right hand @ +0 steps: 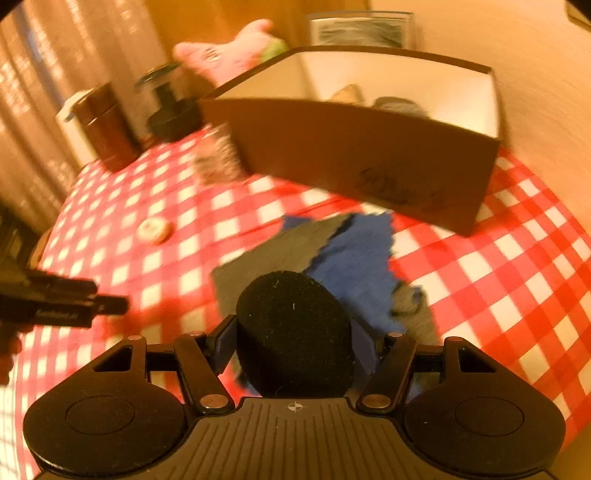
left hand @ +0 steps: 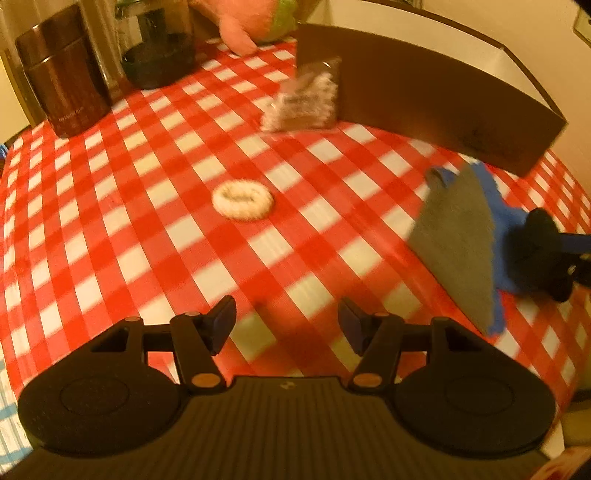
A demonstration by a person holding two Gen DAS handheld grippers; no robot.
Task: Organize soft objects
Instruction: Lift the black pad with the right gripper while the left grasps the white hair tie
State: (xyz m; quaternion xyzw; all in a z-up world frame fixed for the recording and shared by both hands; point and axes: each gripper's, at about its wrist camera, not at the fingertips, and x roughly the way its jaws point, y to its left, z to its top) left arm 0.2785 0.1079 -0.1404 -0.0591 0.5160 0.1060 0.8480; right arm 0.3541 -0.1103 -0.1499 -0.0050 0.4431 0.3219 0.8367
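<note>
My right gripper (right hand: pixel 295 347) is shut on a black soft pad (right hand: pixel 295 332), held above a grey and blue cloth (right hand: pixel 332 254) on the checked tablecloth. In the left wrist view the right gripper (left hand: pixel 554 254) shows at the right edge with the black pad (left hand: pixel 535 240) beside the cloth (left hand: pixel 461 240). My left gripper (left hand: pixel 286 321) is open and empty above the table. A white fuzzy ring (left hand: pixel 242 199) lies ahead of it, also seen small in the right wrist view (right hand: pixel 155 229). The brown box (right hand: pixel 369 158) stands behind the cloth, with soft items inside.
A pink plush (left hand: pixel 247 22) lies at the far edge. A clear packet (left hand: pixel 306 99) leans on the box (left hand: pixel 443 99). A brown canister (left hand: pixel 62 74) and a dark jar (left hand: pixel 159 55) stand at the far left. The left gripper (right hand: pixel 66 302) shows at the left.
</note>
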